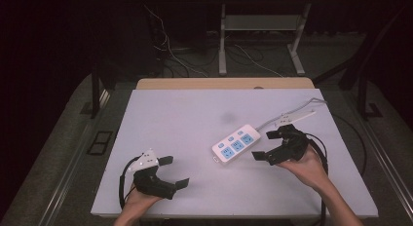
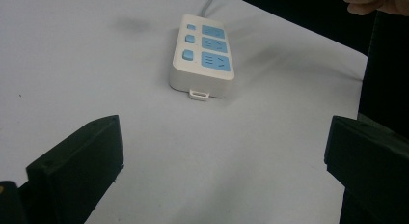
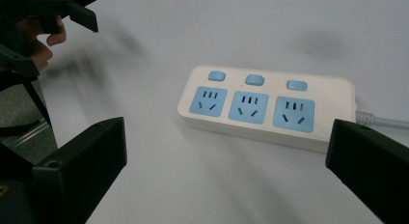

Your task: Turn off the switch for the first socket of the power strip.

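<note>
The high view looked forward and down from above the table's near edge, the power strip (image 1: 235,143) right of centre. The left gripper view faced the power strip's end from farther off; the right gripper view faced its sockets closely. All three shared it.

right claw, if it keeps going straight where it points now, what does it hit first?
Likely the power strip: it lies dead ahead between the open right claw jaws, nothing in between. Exact gap unclear.

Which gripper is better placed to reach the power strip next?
Probably the right gripper: it sits open just beside the power strip, fingers facing it. The left gripper, also open, is farther off across bare table.
</note>
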### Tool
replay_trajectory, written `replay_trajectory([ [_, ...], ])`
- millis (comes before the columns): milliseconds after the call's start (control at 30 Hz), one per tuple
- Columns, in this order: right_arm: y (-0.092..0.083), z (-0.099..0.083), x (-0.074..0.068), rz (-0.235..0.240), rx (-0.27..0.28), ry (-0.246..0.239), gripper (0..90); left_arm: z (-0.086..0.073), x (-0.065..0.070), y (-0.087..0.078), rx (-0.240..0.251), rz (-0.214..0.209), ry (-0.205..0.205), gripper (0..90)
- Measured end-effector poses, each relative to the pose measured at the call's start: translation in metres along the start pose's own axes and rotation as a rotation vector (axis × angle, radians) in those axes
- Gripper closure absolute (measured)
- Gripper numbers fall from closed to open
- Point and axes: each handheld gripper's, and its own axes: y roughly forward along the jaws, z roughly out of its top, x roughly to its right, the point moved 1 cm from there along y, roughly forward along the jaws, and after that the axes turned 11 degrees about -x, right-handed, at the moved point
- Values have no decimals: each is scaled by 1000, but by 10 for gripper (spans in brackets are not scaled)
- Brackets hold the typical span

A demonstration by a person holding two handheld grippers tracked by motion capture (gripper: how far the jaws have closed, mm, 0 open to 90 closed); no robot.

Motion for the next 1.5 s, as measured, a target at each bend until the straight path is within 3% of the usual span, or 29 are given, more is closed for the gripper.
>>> replay_trajectory([
  [1100,24,54,9,14,-52,-6,5,0,-1,0,2,-2,0,0],
  [1500,42,61,23,16,-68,41,5,0,-2,0,1,-4,1,0],
])
